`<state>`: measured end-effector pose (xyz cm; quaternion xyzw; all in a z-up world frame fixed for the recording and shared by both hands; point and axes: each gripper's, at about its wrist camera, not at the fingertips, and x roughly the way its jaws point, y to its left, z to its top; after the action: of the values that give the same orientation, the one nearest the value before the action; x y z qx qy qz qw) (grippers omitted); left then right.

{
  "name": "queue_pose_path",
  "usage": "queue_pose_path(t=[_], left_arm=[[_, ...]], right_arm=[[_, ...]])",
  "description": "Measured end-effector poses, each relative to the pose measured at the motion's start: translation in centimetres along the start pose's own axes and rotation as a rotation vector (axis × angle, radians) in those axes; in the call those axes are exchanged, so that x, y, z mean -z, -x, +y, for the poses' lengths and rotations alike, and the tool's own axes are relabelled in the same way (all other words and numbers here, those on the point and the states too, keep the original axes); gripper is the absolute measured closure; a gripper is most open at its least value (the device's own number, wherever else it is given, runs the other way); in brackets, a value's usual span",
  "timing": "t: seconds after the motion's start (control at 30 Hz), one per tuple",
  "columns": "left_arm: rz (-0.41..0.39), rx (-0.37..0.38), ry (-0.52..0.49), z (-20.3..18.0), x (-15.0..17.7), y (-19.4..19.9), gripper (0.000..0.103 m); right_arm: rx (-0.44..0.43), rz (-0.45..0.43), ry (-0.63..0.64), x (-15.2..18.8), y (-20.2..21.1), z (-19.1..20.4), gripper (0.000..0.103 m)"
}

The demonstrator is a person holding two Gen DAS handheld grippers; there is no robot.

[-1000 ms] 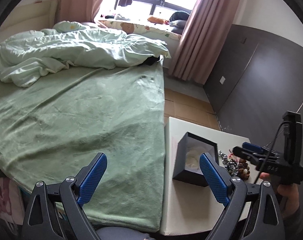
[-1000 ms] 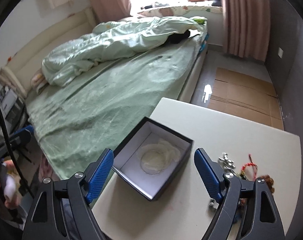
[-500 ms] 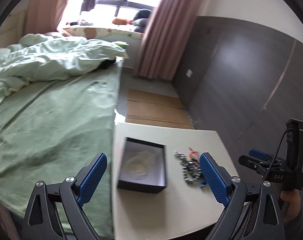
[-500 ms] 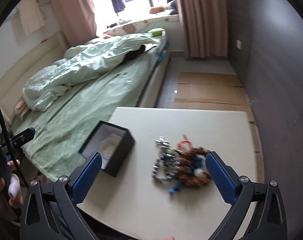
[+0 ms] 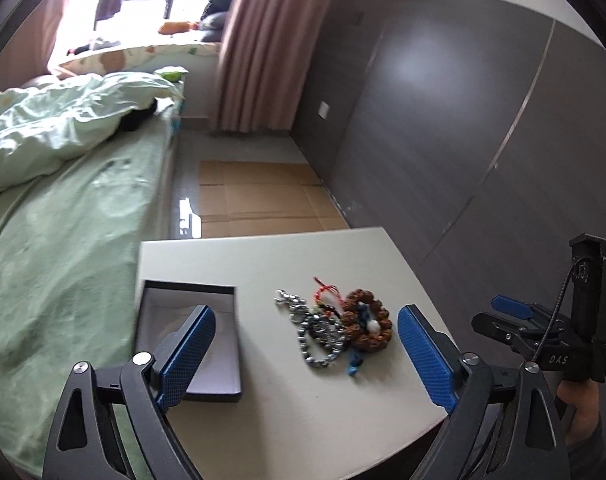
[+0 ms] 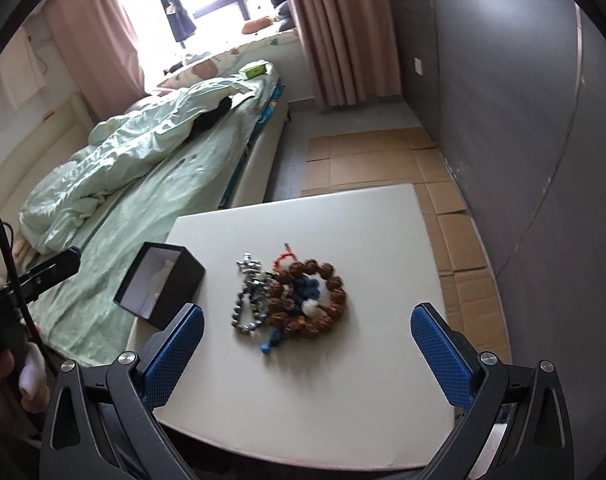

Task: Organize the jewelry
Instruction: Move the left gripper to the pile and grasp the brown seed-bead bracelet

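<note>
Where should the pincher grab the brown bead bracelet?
Probably the bracelet rim on its right side, away from the silver chain tangled at its left. It lies flat on the table, so the open right gripper should come from above, one finger inside the ring.

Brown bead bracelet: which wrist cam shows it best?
Right wrist view: the brown bead bracelet lies near frame centre, its whole ring showing between the open right gripper fingers. The left wrist view shows it smaller, further right, near the left gripper's blue finger.
</note>
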<state>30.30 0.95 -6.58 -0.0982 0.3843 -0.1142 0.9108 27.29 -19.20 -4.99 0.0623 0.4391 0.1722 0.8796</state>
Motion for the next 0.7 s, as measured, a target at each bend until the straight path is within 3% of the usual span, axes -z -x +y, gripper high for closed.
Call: queue_pose_path(t=[0.43, 0.7], left_arm=[[0.173, 0.091, -0.057, -3.3, 0.1, -8.9, 0.037], [0.256, 0.101, -0.069, -4.2, 0.4, -13.7, 0.043]], right_arm=[[0.025, -0.004, -0.161, 2.7, -1.1, -6.2, 0.000], [0.031, 0.014, -0.207, 3.5, -2.1, -7.6, 0.002]])
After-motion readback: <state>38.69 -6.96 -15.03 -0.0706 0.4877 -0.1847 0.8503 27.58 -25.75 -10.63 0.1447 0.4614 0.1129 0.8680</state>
